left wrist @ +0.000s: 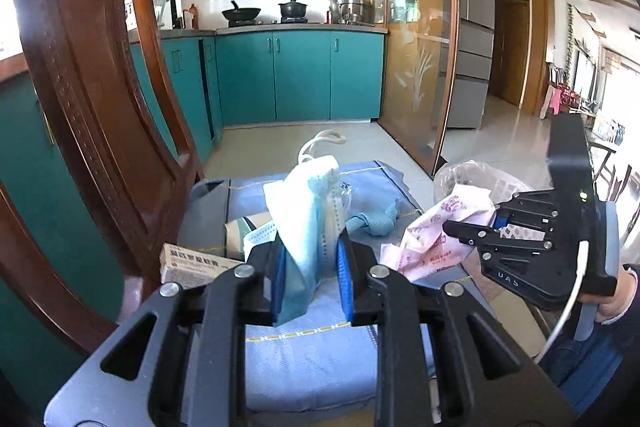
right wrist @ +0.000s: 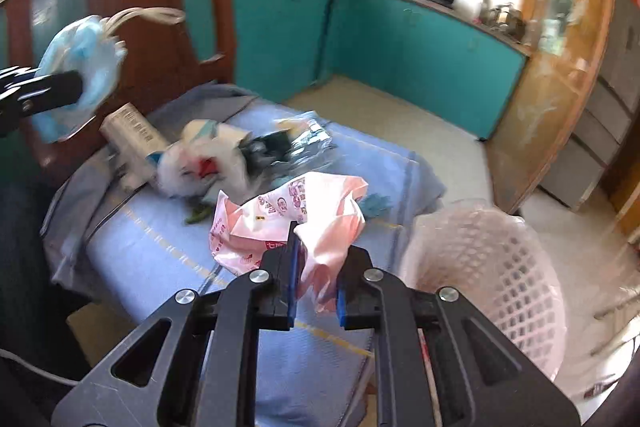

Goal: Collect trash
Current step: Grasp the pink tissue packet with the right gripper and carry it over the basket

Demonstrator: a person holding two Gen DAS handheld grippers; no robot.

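My left gripper [left wrist: 312,271] is shut on a light blue face mask [left wrist: 308,215] and holds it above the blue cloth-covered seat [left wrist: 304,359]; the mask also shows in the right wrist view [right wrist: 80,55]. My right gripper [right wrist: 316,287] is shut on a pink printed plastic bag [right wrist: 292,223], lifted above the cloth; the bag shows in the left wrist view [left wrist: 436,231]. A pink plastic basket [right wrist: 492,275] lined with a clear bag stands on the floor to the right. A white box [left wrist: 192,263], crumpled white wrappers [right wrist: 200,159] and a blue knotted scrap [left wrist: 376,223] lie on the cloth.
A dark wooden chair back [left wrist: 92,67] rises close on the left. Teal kitchen cabinets [left wrist: 300,75] and a stove stand behind. A glass-panelled wooden partition [left wrist: 420,39] stands at the right, with tiled floor [left wrist: 500,135] beyond.
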